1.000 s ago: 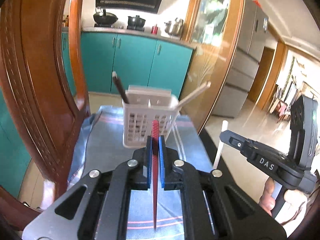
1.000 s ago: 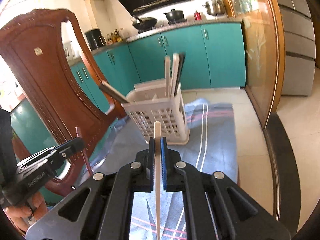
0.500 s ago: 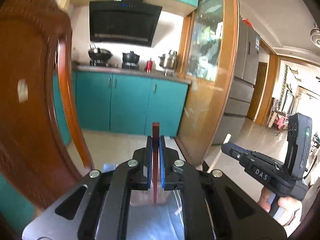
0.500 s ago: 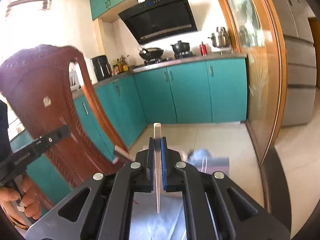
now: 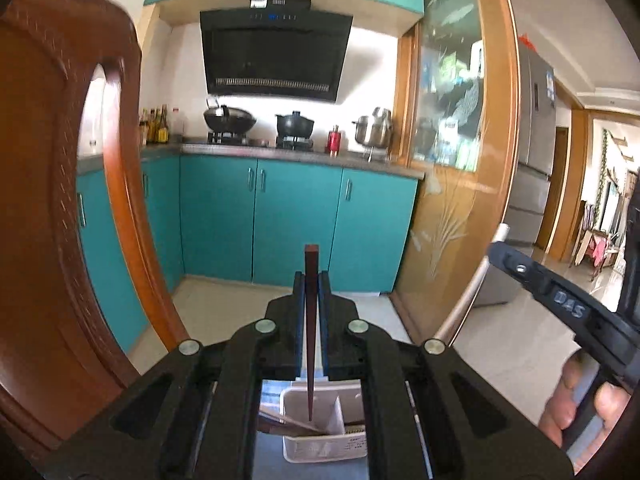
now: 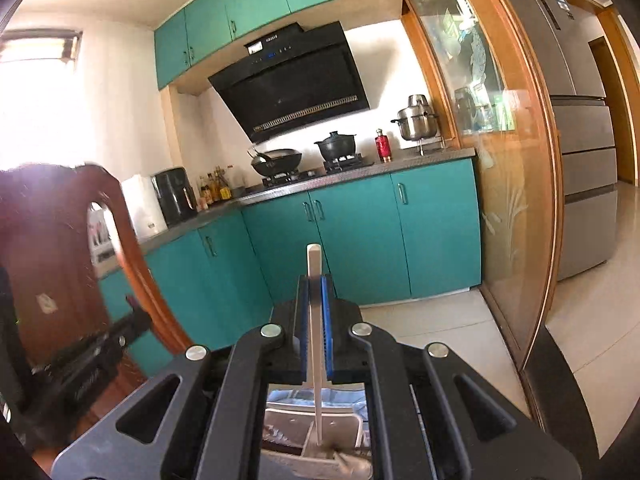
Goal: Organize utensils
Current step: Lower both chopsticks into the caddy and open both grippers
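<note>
Here the left gripper (image 5: 311, 280) was clenched on a dark red chopstick (image 5: 310, 332), which stood nearly upright between the blue pads, its square top above the fingertips and its thin tip pointing down over the white caddy (image 5: 325, 446). The caddy showed only through the gap in the gripper's frame, low in the left wrist view; a divider split it into compartments, and other sticks lay slanted inside the left one. The red chopstick's tip hung above the caddy near that divider, but whether it had entered was not clear.

The right gripper (image 6: 315, 280) was likewise clamped on a white chopstick (image 6: 316, 320), held upright with its blunt top above the pads and its lower end reaching down toward the same caddy (image 6: 320, 416), seen below through the frame. Whether that end touched anything inside could not be told.

In the left wrist view the right gripper (image 5: 500, 248) appeared at the right edge with its white chopstick (image 5: 468, 292) slanting down, and a hand (image 5: 580, 400) gripped its handle. A wooden chair (image 5: 60, 200) filled the left side. Behind stood teal cabinets (image 5: 296, 216), a stove with pots, and a black hood (image 5: 272, 56).
</note>
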A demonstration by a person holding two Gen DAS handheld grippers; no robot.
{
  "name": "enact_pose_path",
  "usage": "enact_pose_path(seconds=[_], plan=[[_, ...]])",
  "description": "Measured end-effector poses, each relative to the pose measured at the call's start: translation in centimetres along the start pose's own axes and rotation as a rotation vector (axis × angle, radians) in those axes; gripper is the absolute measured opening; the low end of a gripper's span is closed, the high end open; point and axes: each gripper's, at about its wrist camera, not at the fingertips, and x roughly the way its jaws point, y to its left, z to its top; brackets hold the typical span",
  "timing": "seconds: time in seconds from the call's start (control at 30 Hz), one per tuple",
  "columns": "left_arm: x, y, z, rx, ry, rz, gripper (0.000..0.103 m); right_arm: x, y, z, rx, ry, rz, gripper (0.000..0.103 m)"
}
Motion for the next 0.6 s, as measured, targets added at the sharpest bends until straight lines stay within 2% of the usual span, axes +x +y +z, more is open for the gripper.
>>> enact_pose_path(seconds=[0.1,0.27,0.37,0.4,0.47,0.5,0.6], plan=[[1.2,0.0,-1.5,0.014,0.03,0.009,0.007,2.4,-0.4,-2.2,-0.014,0.061,-0.011,0.007],[1.5,0.5,-2.8,0.004,0.061,0.007,0.008,3.4,-0.6,-4.3,-0.042,0.11,-0.026,0.008],[0.4,0.6,-2.9,0.0,0.048,0.005,0.008,1.9,-0.8,-4.2,-0.038,0.104,-0.017,0.026],[-0.1,0.7,-2.9,0.0,0.043,0.005,0.011,1.2,-0.8,-4.2,-0.038,0.092,-0.018,0.033],[-1.8,0.9,-2.9,-0.009,0.034,-0.001,0.025,-1.2,-0.6,-4.1,-0.043,0.055,-0.028,0.039],[-3.2,0.9,-3.2,-0.014,0.029,-0.003,0.039,-2.6,-0.5,-4.1,-0.043,0.04,-0.025,0.045],[-7.0,0.7,-4.9,-0.012,0.014,-0.018,0.059,-8.4,-0.6,-5.7,-0.054,-0.012,-0.003,0.075]])
